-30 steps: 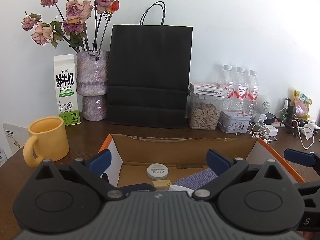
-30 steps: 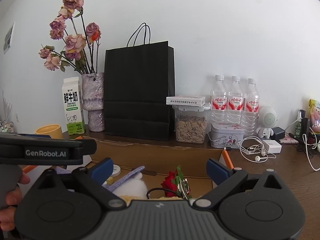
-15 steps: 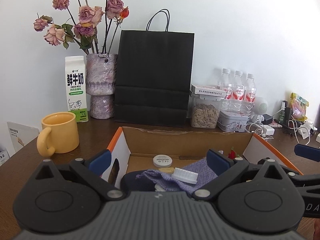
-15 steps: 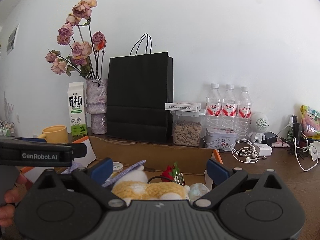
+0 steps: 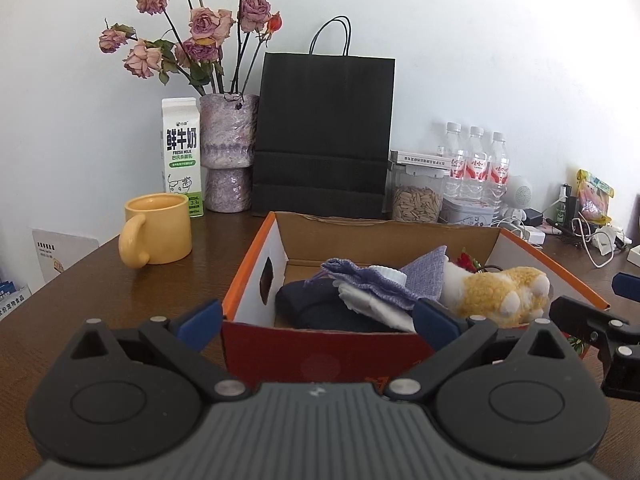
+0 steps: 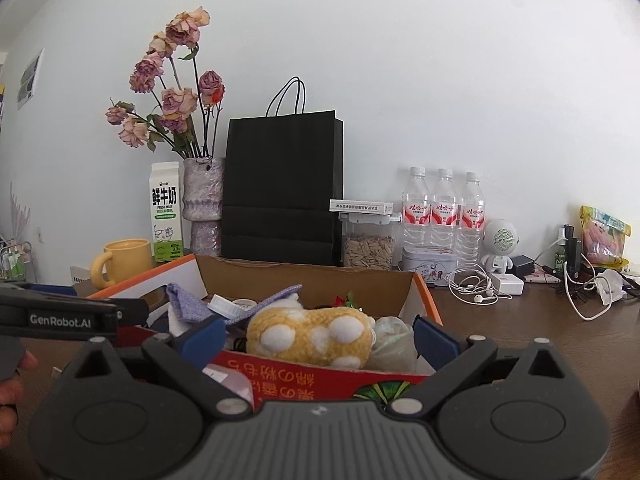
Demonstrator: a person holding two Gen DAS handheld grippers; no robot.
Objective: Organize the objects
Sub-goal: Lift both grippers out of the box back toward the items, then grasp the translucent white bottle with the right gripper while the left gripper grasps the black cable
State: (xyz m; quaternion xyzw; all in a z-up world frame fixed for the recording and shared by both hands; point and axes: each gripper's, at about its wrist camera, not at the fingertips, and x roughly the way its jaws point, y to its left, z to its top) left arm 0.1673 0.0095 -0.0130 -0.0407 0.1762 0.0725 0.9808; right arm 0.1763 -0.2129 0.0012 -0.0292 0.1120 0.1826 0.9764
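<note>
Two hand-held grippers hover side by side at the near edge of a cardboard box [image 5: 400, 236] on a dark wooden table [image 5: 208, 276]. The left gripper [image 5: 316, 316] has its blue-tipped fingers spread wide apart and grips nothing. The right gripper [image 6: 318, 330] is likewise spread wide and empty, its fingers framing the box's red front wall. Part of a person's hand [image 6: 10, 392] shows at the left edge of the right wrist view, holding the other tool.

The box, trimmed in orange, is where the task's things lie. Inside sit a yellow plush toy with white spots [image 6: 310, 336] at the near right, a purple cloth [image 5: 376, 280] draped over a dark bundle [image 5: 316, 308] at the left, a white cap [image 5: 387, 273], a round tape roll [image 6: 245, 303] and a red flower sprig [image 5: 468, 260] toward the back.

Nothing is held, so this looks like a pause between picks. The next move probably calls for choosing one item, most easily the plush toy on top, lowering an open gripper over it and closing gently on its soft body.

Beyond the box stand a yellow mug [image 5: 158, 228], a milk carton [image 5: 181, 152], a vase of dried roses [image 5: 229, 156], a black paper bag [image 5: 324, 136], a jar of seeds [image 5: 418, 196], three water bottles [image 5: 476, 164], and tangled white cables [image 6: 476, 284] against a plain white wall.
</note>
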